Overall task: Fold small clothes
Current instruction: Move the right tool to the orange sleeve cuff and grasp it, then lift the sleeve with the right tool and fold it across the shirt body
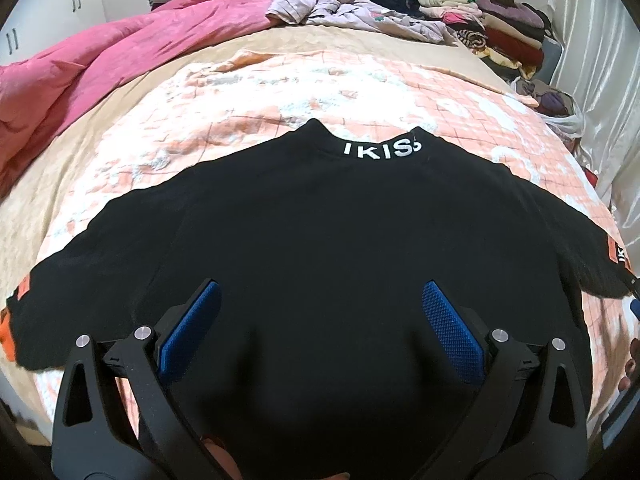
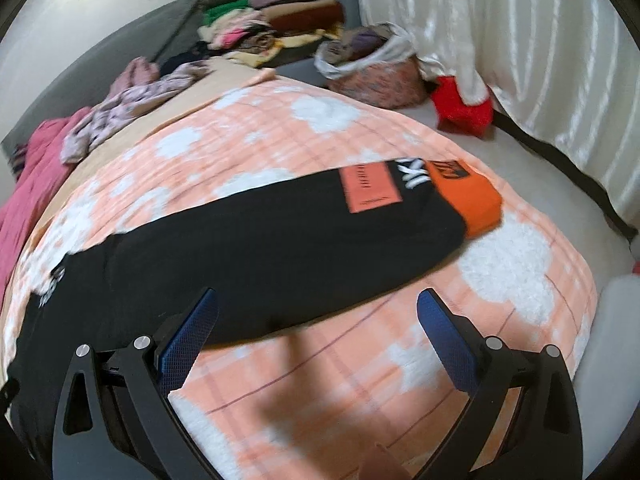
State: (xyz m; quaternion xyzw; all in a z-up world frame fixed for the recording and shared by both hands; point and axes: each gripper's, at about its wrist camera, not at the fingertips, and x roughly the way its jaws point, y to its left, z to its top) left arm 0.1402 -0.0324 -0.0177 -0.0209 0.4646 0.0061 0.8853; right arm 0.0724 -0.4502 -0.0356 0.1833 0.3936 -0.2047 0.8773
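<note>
A black sweatshirt with white letters on its collar lies spread flat on the orange and white checked blanket, sleeves out to both sides. My left gripper hovers open over the sweatshirt's lower body, blue pads wide apart, holding nothing. In the right wrist view the right sleeve stretches across the blanket and ends in an orange cuff with an orange patch. My right gripper is open just below the sleeve's edge, its left finger over the black cloth.
A pink quilt is bunched at the far left of the bed. Loose pale clothes and stacks of folded clothes sit at the head. A bag of clothes, a red item and white curtains line the right side.
</note>
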